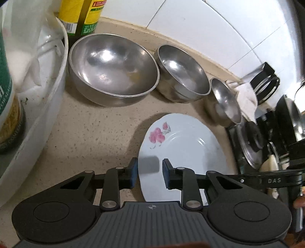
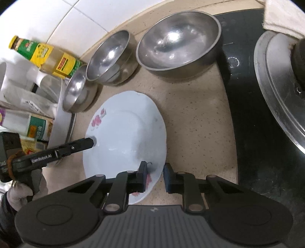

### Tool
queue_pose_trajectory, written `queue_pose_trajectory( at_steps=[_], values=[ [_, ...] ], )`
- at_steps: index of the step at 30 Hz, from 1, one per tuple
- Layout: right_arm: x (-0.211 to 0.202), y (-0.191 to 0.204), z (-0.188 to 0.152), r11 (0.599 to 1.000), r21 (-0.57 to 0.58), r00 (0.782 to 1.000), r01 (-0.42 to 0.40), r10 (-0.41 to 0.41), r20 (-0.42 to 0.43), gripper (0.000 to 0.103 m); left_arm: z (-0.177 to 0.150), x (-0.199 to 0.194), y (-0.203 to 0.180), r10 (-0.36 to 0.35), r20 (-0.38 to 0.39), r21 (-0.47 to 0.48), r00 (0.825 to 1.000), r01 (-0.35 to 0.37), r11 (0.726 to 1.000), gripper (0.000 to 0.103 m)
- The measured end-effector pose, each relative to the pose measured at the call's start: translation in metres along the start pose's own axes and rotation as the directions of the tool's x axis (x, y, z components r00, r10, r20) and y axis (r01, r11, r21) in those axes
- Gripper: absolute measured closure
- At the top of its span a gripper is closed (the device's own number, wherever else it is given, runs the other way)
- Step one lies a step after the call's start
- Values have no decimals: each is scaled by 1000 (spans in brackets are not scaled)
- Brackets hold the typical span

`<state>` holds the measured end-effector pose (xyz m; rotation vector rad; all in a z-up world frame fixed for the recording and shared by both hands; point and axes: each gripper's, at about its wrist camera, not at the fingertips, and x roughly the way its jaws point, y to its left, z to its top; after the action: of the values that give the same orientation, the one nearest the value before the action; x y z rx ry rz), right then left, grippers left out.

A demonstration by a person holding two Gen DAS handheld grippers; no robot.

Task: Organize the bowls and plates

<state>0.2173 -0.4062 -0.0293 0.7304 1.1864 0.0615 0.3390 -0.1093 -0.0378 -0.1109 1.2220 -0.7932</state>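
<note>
I have both grippers on the white plate [image 2: 124, 129], the one with pink flowers, which lies on the speckled beige counter [image 1: 91, 137] near me. My left gripper [image 1: 149, 171] straddles the plate's left rim, one blue pad outside the edge and one over the plate's face; the jaws stand narrow, but I cannot tell whether the pads actually press on the rim. From the right wrist view that same gripper shows side-on, its tip resting on the plate's left edge. My right gripper [image 2: 155, 176] straddles the near right rim the same way, jaws drawn in close; again, real contact I cannot confirm.

Beyond the plate, toward the tiled wall, three steel bowls stand in a row: the large bowl [image 1: 114, 74], the medium bowl [image 1: 183, 74] and the small bowl [image 1: 225, 103], each just beside the next. A yellow-labelled bottle [image 1: 82, 17] stands behind the large bowl, and a white bin [image 1: 47, 106] sits at far left. A black cooktop [image 2: 253, 114] with a pot lid [image 2: 280, 91] lies to the right.
</note>
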Motion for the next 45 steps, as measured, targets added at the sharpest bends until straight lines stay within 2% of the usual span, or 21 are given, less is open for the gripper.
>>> queue_pose_trajectory(
  at_steps=[3, 5, 7, 12, 14, 16, 19, 21, 23, 25, 28, 32, 35, 37, 40, 45],
  values=[
    [-2, 1, 1, 1000, -5, 1000, 5, -5, -6, 84, -1, -1, 2, -34, 5, 30, 999, 34, 999, 62],
    [-1, 0, 3, 1000, -5, 1000, 3, -3, -16, 84, -1, 0, 12, -102, 16, 21, 995, 101, 995, 57],
    [-2, -1, 2, 1000, -2, 1000, -2, 2, -13, 84, -3, 1, 24, -159, 37, -21, 987, 160, 987, 60],
    [-3, -6, 0, 1000, 13, 1000, -20, 20, -5, 84, -12, -1, 24, -186, 80, 77, 979, 180, 981, 60],
    [-3, -6, 0, 1000, 8, 1000, -21, 21, -6, 84, -15, -2, 26, -188, 105, 63, 976, 183, 981, 60],
    [-3, -6, 2, 1000, 2, 1000, -24, 24, -14, 85, -18, 0, 20, -166, 131, 52, 977, 160, 986, 59],
    [-3, -5, 0, 1000, -15, 1000, -20, 20, -12, 85, -24, 3, 2, -99, 139, 111, 985, 84, 990, 59],
    [-4, -4, -1, 1000, -24, 1000, -13, 13, -2, 84, -32, 3, 3, -110, 128, 115, 986, 96, 989, 60],
    [-7, -5, -4, 1000, -23, 1000, -7, 7, 14, 84, -41, 2, 13, -182, 120, 66, 976, 175, 982, 61],
    [-8, -12, -7, 999, 15, 999, -32, 32, 36, 85, -48, 5, 28, -246, 139, -19, 959, 251, 968, 67],
    [-7, -23, -9, 992, 93, 995, -85, 80, 62, 86, -56, 12, 49, -324, 177, -163, 930, 352, 922, 75],
    [-6, -21, -8, 991, 102, 994, -89, 82, 69, 86, -53, 8, 43, -300, 196, -123, 934, 327, 937, 76],
    [-7, -18, -6, 992, 82, 992, -98, 90, 93, 86, -47, 5, 37, -312, 227, -101, 922, 341, 934, 76],
    [-9, -18, -5, 987, 93, 987, -133, 123, 106, 85, -42, 2, 36, -315, 246, -94, 917, 346, 933, 76],
    [-9, -13, 0, 987, 80, 985, -137, 127, 117, 85, -40, -1, 30, -283, 245, -48, 927, 303, 952, 76],
    [-5, -11, 2, 992, 53, 989, -111, 105, 103, 85, -43, 1, 32, -291, 241, -49, 926, 311, 949, 76]
  ],
)
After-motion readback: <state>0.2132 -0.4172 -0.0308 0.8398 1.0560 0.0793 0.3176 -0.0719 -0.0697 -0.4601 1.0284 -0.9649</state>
